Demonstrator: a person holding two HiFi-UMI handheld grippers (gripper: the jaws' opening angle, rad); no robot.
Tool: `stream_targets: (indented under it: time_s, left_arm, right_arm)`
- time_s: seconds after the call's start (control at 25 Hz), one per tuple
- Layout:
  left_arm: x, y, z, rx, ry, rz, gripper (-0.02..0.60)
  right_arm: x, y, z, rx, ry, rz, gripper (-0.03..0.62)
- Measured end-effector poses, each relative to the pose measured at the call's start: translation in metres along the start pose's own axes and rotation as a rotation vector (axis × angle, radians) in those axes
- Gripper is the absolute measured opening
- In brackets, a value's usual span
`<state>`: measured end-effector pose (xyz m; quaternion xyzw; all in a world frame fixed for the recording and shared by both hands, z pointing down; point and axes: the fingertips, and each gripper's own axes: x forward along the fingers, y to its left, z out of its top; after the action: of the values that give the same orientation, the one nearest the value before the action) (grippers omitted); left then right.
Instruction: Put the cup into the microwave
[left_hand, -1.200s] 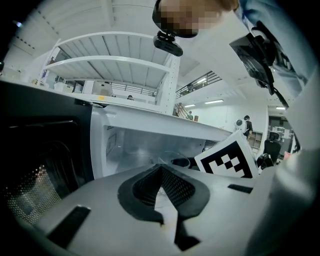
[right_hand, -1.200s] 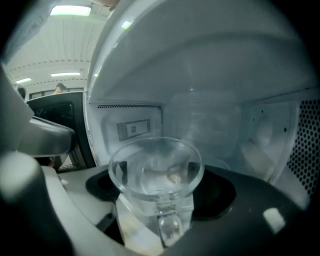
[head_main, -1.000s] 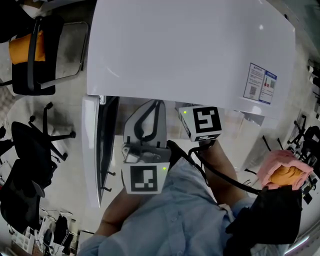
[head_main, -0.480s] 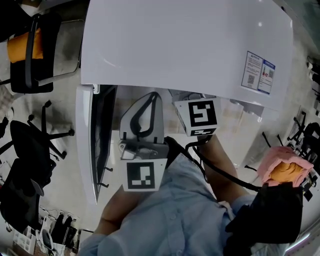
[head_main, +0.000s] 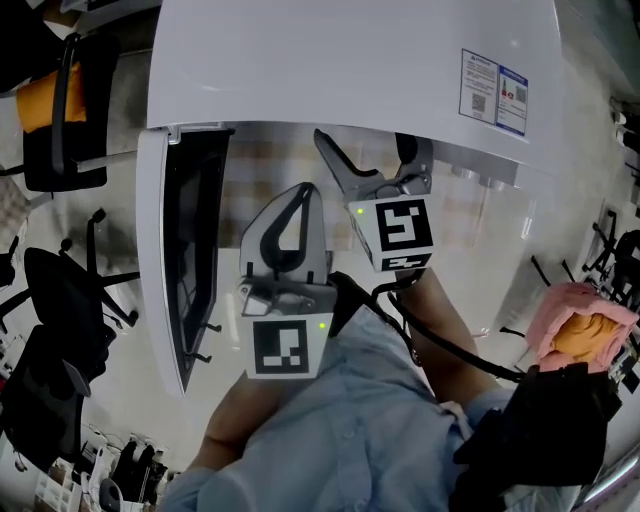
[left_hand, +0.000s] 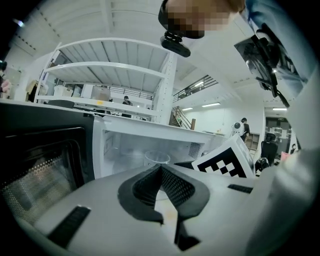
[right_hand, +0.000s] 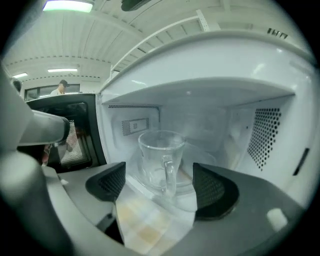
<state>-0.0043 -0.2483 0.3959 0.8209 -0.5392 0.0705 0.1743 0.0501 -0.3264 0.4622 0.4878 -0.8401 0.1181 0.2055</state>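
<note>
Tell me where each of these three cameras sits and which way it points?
Head view: on the person's head, looking steeply down at the microwave, its open door, the left tool, the right tool and the person's shirt.
Left tool view: on the shut left tool, facing the microwave's inside; the shirt fills the right edge.
Right tool view: on the open right tool, facing the cup inside; no body clearly shows.
Shared: both tool views see the cup in the microwave.

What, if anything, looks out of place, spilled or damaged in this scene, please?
Nothing stands out. The clear glass mug stands upright on the round glass turntable inside the open white microwave, with no spill or damage visible.
</note>
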Motion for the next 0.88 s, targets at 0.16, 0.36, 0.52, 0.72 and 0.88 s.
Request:
stream_targets:
  time_s: [0.16, 0.36, 0.52, 0.72, 0.88]
  left_arm:
    - [-0.017, -0.009, -0.002, 0.000, -0.009, -0.005, 0.008]
    - [-0.035, -0.021, 0.005, 0.024, -0.026, -0.015, 0.007]
    - [-0.037, -0.029, 0.011, 0.033, -0.035, -0.034, 0.008]
    - [-0.027, -0.027, 0.013, 0.035, -0.028, -0.041, 0.008]
    - [-0.013, -0.020, 0.011, 0.032, -0.005, -0.042, 0.007]
  right_arm:
    - [-0.028, 0.008, -0.007, 0.017, 0.002, -0.006, 0.390]
    - [-0.059, 0.023, -0.010, 0.038, 0.006, -0.005, 0.390]
    - [-0.067, 0.040, -0.008, 0.032, -0.003, 0.022, 0.384]
    - [-0.056, 0.042, -0.009, 0.012, 0.004, 0.024, 0.115]
    - [-0.037, 0.034, -0.012, 0.036, 0.022, 0.013, 0.017]
